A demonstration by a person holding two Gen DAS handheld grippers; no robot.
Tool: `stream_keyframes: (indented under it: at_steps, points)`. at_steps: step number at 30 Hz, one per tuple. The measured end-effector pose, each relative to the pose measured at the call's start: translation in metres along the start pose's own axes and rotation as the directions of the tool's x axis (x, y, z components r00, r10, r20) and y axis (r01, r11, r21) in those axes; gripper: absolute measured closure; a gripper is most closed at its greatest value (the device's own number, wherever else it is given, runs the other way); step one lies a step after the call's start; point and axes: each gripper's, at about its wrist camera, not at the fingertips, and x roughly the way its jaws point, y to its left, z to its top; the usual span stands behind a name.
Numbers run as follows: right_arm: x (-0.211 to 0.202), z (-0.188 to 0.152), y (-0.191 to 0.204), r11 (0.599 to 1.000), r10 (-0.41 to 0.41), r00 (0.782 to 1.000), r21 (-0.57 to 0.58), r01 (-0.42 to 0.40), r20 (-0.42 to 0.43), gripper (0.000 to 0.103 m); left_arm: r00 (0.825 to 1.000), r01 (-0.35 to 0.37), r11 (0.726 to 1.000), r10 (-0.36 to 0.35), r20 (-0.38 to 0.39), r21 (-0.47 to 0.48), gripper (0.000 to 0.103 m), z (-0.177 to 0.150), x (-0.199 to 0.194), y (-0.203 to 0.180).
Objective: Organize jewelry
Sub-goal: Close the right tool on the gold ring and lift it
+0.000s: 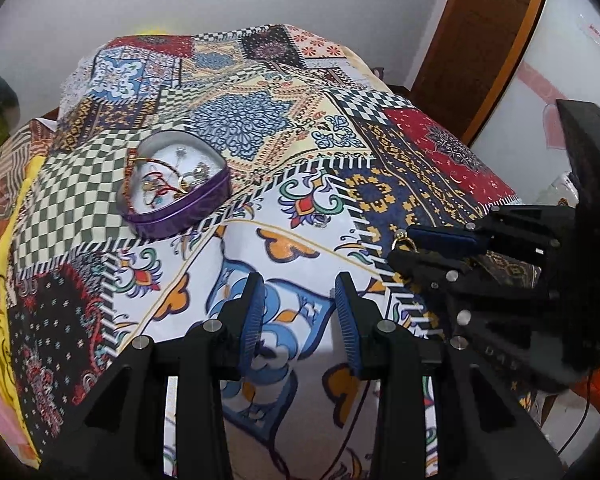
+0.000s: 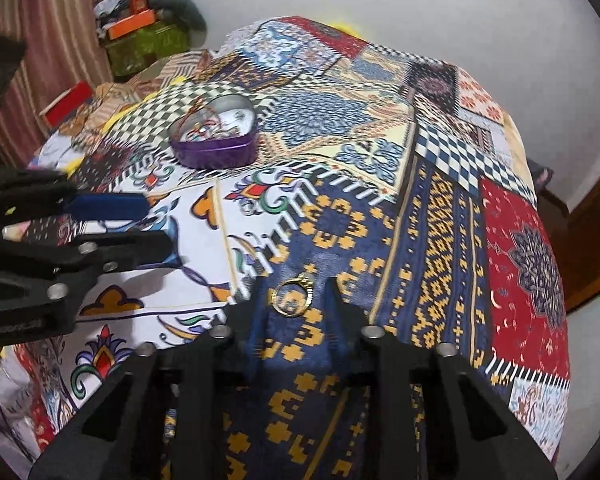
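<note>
Gold ring (image 2: 292,295) between the right gripper (image 2: 294,300) fingertips, pads close on either side of the band, above the dark-blue and yellow patch of the patterned cloth (image 2: 440,240); whether pinched or merely framed, cannot tell. Left gripper (image 1: 300,312) with jaws parted, holding nothing, over the white floral patch; purple heart-shaped tin (image 1: 172,184) well apart toward the far left of the cloth, open on top, with a tangle of bangles and small jewelry (image 1: 168,184) inside.
</note>
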Motion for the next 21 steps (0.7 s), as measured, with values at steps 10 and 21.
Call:
stream_keyframes:
  at_steps: [10,21]
  points:
    - [-0.003,0.003,-0.018,0.997,0.037,0.999,0.074,-0.038,0.015,0.097,1.0,0.025,1.0,-0.025,-0.001,0.005,0.075,0.015,0.018,-0.002]
    - [-0.005,0.0,-0.047,0.982,0.099,0.995,0.162,-0.1,0.011,0.097,1.0,0.003,0.999,-0.003,0.012,0.033,0.078,0.027,0.035,-0.009]
